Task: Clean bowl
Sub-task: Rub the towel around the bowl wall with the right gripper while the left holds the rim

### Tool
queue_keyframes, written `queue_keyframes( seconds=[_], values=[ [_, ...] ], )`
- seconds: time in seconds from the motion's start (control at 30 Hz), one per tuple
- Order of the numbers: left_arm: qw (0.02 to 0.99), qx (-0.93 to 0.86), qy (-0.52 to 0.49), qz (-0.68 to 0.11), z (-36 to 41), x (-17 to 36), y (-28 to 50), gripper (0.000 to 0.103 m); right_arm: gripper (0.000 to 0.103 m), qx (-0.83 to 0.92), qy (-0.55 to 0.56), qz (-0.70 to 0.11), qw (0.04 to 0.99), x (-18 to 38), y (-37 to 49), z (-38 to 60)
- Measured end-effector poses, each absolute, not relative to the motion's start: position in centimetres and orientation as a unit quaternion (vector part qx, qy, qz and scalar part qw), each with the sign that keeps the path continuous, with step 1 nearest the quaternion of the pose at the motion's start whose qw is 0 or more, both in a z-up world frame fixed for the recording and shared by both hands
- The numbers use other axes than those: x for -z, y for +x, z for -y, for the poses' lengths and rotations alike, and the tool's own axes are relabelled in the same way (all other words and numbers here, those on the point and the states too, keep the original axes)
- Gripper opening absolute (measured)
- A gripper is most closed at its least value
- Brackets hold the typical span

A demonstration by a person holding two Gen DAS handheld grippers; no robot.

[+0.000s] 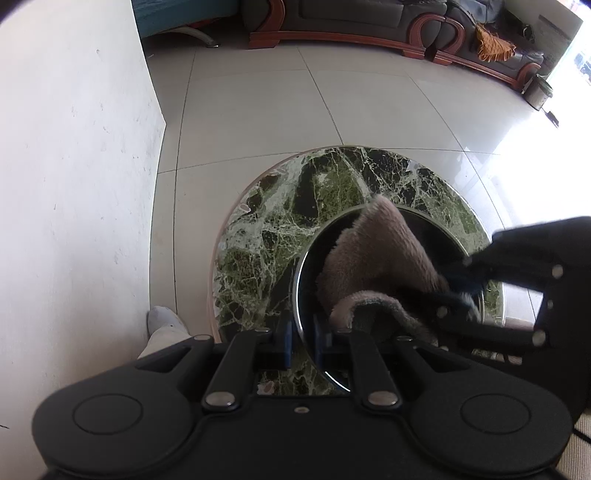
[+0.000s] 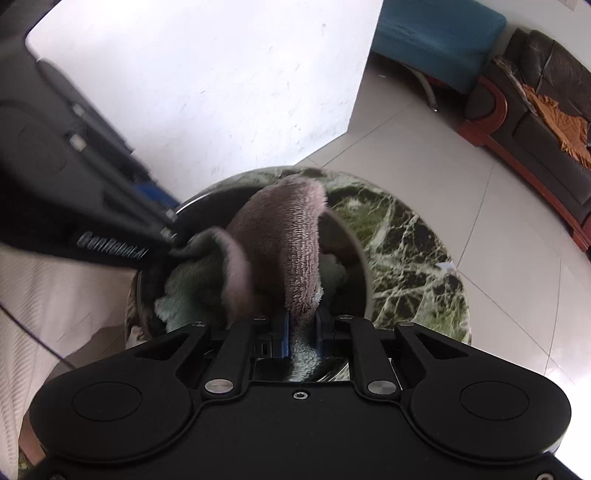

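Observation:
A shiny metal bowl [image 1: 297, 280] stands on a round green marble table [image 1: 295, 206]. My left gripper [image 1: 301, 334] is shut on the bowl's near rim, one blue pad on each side of it. A plush brown-grey cloth [image 1: 376, 251] is bunched inside the bowl. My right gripper [image 1: 458, 284] comes in from the right and pinches the cloth. In the right wrist view my right gripper [image 2: 302, 332] is shut on the cloth [image 2: 284, 236], which arches over the bowl [image 2: 364, 273]. The left gripper [image 2: 168, 230] clamps the rim at the left. Most of the bowl's bottom is hidden.
A white wall [image 1: 74, 184] rises close on the left of the table. Tiled floor [image 1: 332, 103] surrounds it. A dark sofa with red wood trim [image 1: 369, 22] and a teal seat [image 2: 436, 37] stand far back. A person's foot [image 1: 162, 321] is beside the table.

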State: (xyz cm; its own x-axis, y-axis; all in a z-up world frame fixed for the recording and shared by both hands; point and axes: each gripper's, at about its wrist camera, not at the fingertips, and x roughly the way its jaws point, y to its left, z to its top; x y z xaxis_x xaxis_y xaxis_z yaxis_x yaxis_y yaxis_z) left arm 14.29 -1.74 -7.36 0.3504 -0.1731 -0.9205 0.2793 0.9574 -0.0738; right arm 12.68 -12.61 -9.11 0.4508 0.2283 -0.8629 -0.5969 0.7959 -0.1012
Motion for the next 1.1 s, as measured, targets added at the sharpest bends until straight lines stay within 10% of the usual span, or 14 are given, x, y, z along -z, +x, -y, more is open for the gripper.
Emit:
queue_keyframes(
  seconds=[1.1],
  values=[
    [0.817,0.139,0.05,-0.558,1.7,7.5,14.2,0.011,0.012,-0.244,-0.19,-0.456,0.835,9.4,14.3,12.5]
  ],
)
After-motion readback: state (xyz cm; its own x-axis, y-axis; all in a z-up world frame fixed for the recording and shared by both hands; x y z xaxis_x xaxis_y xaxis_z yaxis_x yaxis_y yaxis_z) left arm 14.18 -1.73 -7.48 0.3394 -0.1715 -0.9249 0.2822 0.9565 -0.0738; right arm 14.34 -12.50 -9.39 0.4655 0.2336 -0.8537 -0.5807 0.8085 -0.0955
